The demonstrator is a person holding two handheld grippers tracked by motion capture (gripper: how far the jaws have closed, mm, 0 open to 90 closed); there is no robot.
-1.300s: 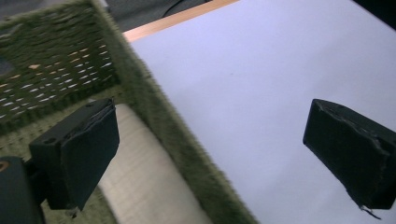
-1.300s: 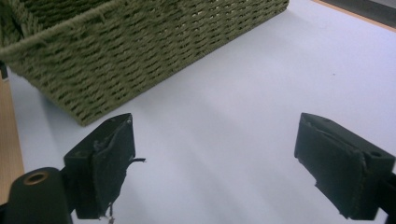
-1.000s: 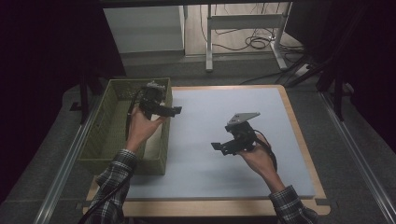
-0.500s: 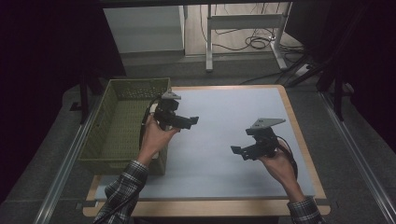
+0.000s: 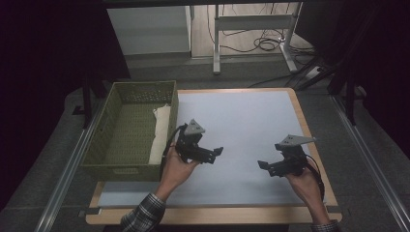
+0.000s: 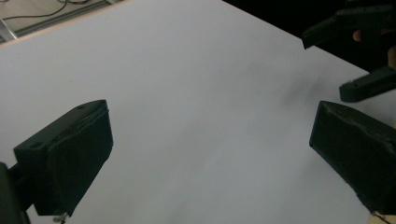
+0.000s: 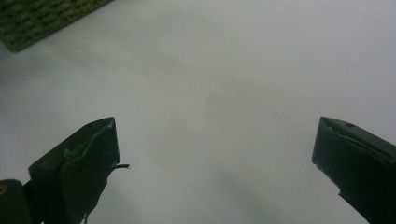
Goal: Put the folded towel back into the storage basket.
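My left gripper [image 5: 215, 154] hovers over the white mat [image 5: 241, 116], just right of the green basket [image 5: 123, 170], pointing right. In the left gripper view its jaws [image 6: 210, 116] stand wide open over bare mat, with the right gripper [image 6: 364, 51] at the top right. My right gripper [image 5: 266, 168] is held near the mat's front right, pointing left toward the other. Its jaws [image 7: 215, 130] have just been opening and now stand wide with nothing between them. A corner of the basket [image 7: 37, 18] sits at the top left of the right gripper view.
A pale folded cloth [image 5: 159, 130] lies inside the basket along its right wall. The mat rests on a wooden-edged table [image 5: 309, 130]. Beyond the table are a desk frame [image 5: 251, 24] and cables on the floor [image 5: 263, 43].
The left hand came away from over the basket, moving right and toward the front edge. The right hand shifted right and nearer the front edge. Both sank slightly.
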